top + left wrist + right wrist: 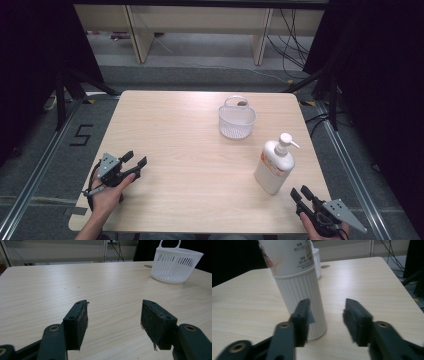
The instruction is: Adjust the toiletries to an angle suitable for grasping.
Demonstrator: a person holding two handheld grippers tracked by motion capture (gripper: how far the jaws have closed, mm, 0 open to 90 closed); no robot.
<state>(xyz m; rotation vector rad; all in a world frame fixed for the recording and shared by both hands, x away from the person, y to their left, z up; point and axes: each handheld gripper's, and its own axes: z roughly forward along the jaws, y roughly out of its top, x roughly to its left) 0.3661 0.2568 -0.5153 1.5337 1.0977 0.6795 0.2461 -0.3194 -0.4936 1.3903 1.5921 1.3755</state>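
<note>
— Near the right front corner of the pale wood-grain table [190,165], what do we have?

— We have the right gripper [300,194], held in a hand at the table's front edge. Its two black jaws stand apart with nothing between them. Just ahead of it stands the white plastic pump bottle with the ribbed lower half and orange printing [274,166], upright, its nozzle pointing to the right in the high view.

— Do we touch that bottle?

— We do not. In the right gripper view the bottle [297,285] rises just beyond the left jaw and off to that side, so the gap between the jaws faces bare table rather than the bottle. A small space shows between jaw tips and bottle in the high view.

— And our other hand?

— We hold the left gripper [135,162] near the left front part of the table, well apart from the bottle. Its jaws are spread wide, and in the left gripper view we see only wood between the worn black pads [81,322].

— What else sits on the table?

— We see a small white slotted plastic basket with a loop handle [236,120], upright toward the far side, a little right of centre. It stands beyond the bottle and apart from it. In the left gripper view the basket [175,265] sits far off to the upper right.
</note>
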